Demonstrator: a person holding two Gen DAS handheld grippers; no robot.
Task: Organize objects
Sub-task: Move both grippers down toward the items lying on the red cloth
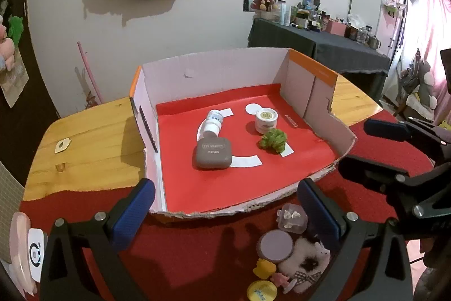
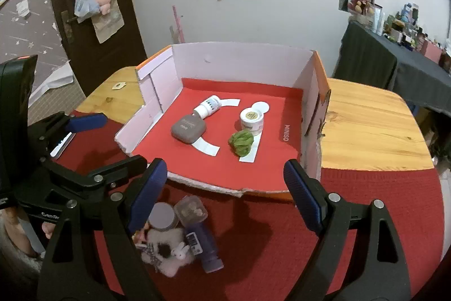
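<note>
- Four things lie inside the open white cardboard box with the red floor (image 1: 298,81): a white pill bottle on its side (image 1: 213,123), a grey rounded case (image 1: 212,155) touching it, a white round jar (image 1: 265,120), and a green ruffled scrunchie (image 1: 273,140) just beside the jar.
- We see our left gripper (image 1: 225,205) spread wide and holding nothing, hovering at the box's torn near edge.
- Our right gripper (image 2: 225,184) is likewise wide and holds nothing, just outside that edge.
- Outside the box, on the red cloth (image 2: 366,216), a pile sits near: a clear plastic case (image 1: 291,217), a lilac round lid (image 1: 275,246), a white fluffy toy (image 1: 305,258), and a purple tube (image 2: 207,250).
- Our fingers partly hide this pile; small items there are hard to make out.
</note>
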